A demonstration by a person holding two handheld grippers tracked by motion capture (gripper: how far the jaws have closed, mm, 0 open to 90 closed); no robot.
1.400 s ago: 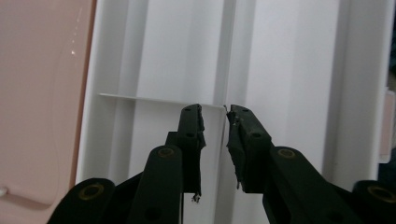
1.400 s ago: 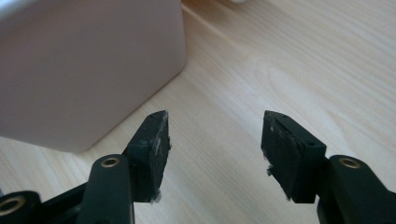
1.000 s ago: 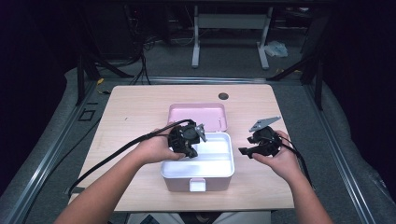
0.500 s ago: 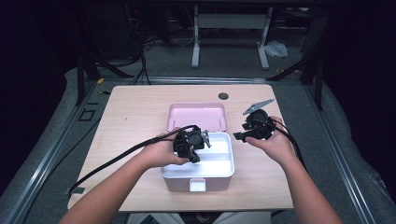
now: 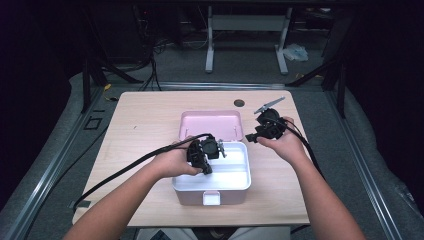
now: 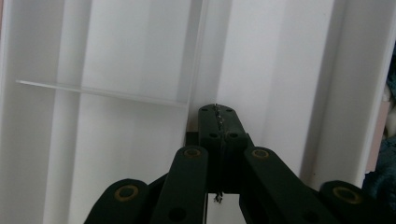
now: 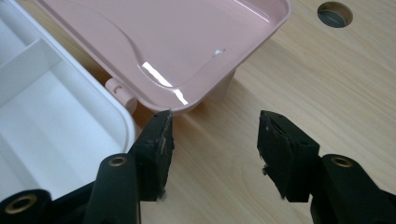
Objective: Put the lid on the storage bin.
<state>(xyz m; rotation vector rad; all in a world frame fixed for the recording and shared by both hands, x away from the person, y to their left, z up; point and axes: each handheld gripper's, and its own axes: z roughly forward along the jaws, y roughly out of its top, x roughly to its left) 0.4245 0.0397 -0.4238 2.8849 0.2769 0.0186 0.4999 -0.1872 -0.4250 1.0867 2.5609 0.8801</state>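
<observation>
A white compartment box [image 5: 210,186] stands open on the wooden table [image 5: 145,125], its pink lid [image 5: 210,124] lying flat behind it. My left gripper [image 5: 212,150] points down into the box's left half, jaws shut with nothing seen between them. In the left gripper view the shut tips [image 6: 218,114] sit against a white divider wall of the box [image 6: 126,46]. My right gripper [image 5: 250,137] hovers just right of the lid's near right corner. In the right gripper view it [image 7: 215,140] stands open over bare wood, its left pad [image 7: 159,140] close under the pink lid's [image 7: 177,42] corner, beside the box [image 7: 46,107].
A round cable hole [image 5: 239,103] sits in the table behind the lid, also in the right gripper view [image 7: 334,14]. Bare wood lies to the left and right of the box. A black cable [image 5: 125,167] trails from my left gripper off the table's left front.
My right gripper has moved away from me and leftward, from beside the box's right wall to the pink lid's right corner. The left gripper has stayed inside the box.
</observation>
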